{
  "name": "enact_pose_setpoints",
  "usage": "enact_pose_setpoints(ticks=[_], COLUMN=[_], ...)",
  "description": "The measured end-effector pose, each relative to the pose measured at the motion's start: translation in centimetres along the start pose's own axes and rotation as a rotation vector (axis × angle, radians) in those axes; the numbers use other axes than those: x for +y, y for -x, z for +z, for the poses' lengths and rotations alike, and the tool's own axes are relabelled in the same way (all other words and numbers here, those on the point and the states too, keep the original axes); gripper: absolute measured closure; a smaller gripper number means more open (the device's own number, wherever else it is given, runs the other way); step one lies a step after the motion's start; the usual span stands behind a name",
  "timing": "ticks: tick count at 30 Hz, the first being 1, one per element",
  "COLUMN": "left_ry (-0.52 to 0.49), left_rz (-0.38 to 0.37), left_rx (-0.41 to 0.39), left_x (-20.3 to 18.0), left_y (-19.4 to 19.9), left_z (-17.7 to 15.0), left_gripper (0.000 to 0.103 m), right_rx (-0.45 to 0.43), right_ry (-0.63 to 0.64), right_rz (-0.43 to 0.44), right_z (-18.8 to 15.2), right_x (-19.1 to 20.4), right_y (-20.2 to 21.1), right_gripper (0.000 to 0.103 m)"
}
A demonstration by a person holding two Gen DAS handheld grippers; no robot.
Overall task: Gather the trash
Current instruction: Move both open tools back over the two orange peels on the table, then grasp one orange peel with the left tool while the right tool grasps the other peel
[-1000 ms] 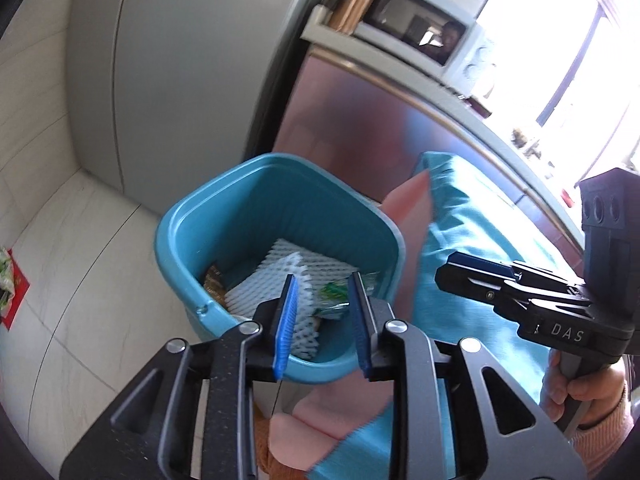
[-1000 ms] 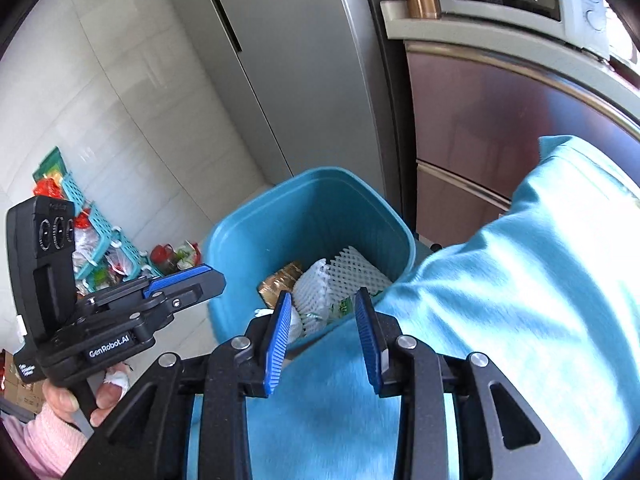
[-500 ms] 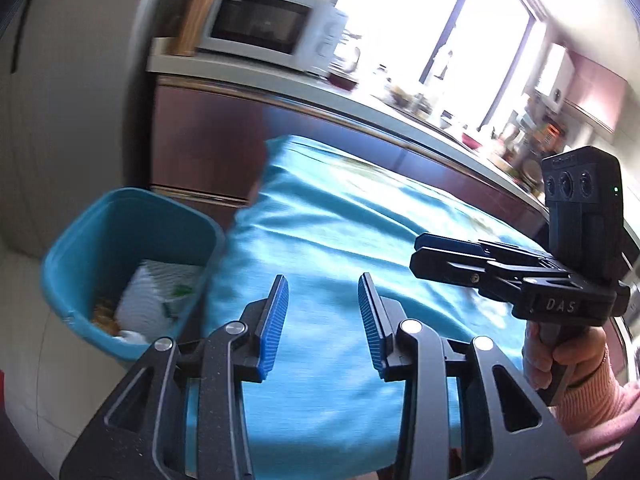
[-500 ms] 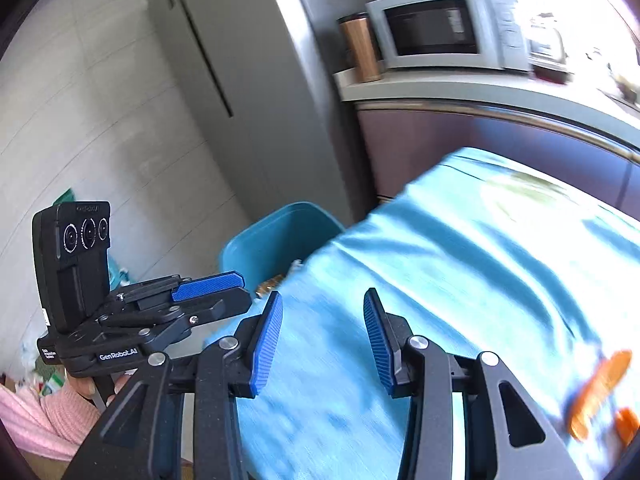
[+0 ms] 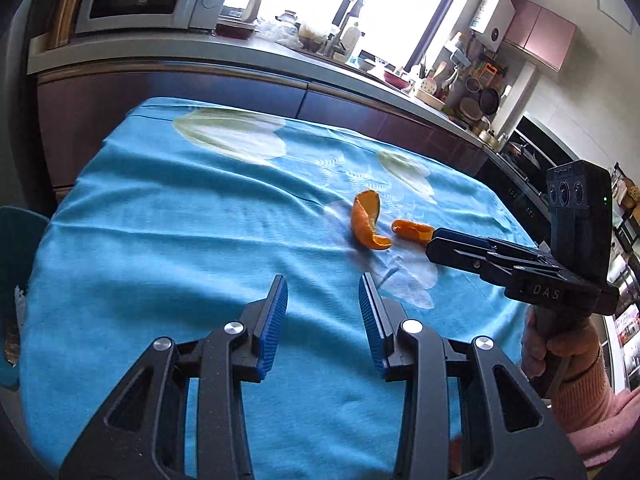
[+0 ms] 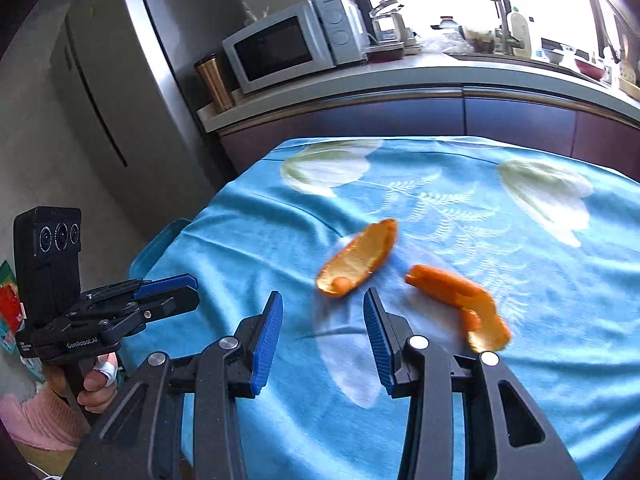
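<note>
Two orange peels lie close together on the blue-clothed surface — not yet collected. The left gripper and right gripper hover with jaws parted, grasping nothing — the blue bin waits at the surface's edge.

My pads are blue on black arms. Below me, a turquoise cloth with pale tulip prints carries two orange peels at centre frame.
</note>
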State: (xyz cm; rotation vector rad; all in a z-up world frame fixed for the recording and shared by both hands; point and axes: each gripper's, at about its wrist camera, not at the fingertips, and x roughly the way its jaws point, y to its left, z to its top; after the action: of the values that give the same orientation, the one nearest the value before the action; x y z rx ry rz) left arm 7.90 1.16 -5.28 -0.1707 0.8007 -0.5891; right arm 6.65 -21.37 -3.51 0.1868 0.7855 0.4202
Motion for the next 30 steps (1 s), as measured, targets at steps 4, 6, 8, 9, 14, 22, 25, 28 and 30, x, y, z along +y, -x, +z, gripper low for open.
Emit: enact_pose_setpoints(ticks=[4,6,8,9,14,22,25,28,30], left_ry=[-0.028,-0.038,-0.048,-0.051,-0.065,-0.075,-0.075,-0.083,-0.089], left_rz=[-0.003,-0.004,0.000,0.001,0.011,0.039,0.043,0.048,0.047], left_rx=[0.029,0.037,0.044,0.046,0.057,0.072,0.080,0.086,0.088], left_x=[-1.8,-2.3,-2.9,-3.0,-3.8,-4.2,-4.3,-4.6,-4.9], left_y=[-2.1,-2.8,-3.5,-3.6,-4.5,-5.7,-6.5,-7.2,-7.6], left_z=[0.5,0.7,1.0,1.1,1.4,1.8,2.0,2.3,2.4], left_gripper=[0.066,0.066,0.066,0.066,0.066,0.065,0.065,0.065,0.065], right_rx=[-0.028,-0.036,-0.042,-0.046,-0.061,-0.053,-0.040,-0.032,-0.024], right_ry=[-0.046,-0.067,-0.080,-0.085,-0.109,-0.145,-0.158,-0.157,-0.154], right_rz=[-0.035,-0.047,-0.059,-0.062,-0.085,-0.124,-0.128,-0.129,-0.138], right_z=[-0.8,-1.0,-1.1,-1.2,-1.5,-1.9,-2.0,-2.0,-2.0], right_x=[-2.4,-3.3,-4.0,-4.2,-5.7,-7.7,-8.3,-8.5,-8.5], right_y=[1.4,1.8,2.1,2.3,2.9,2.8,2.4,2.2,2.0], right_gripper=[0.063,0.063,0.063,0.063,0.063,0.062,0.062,0.061,0.059])
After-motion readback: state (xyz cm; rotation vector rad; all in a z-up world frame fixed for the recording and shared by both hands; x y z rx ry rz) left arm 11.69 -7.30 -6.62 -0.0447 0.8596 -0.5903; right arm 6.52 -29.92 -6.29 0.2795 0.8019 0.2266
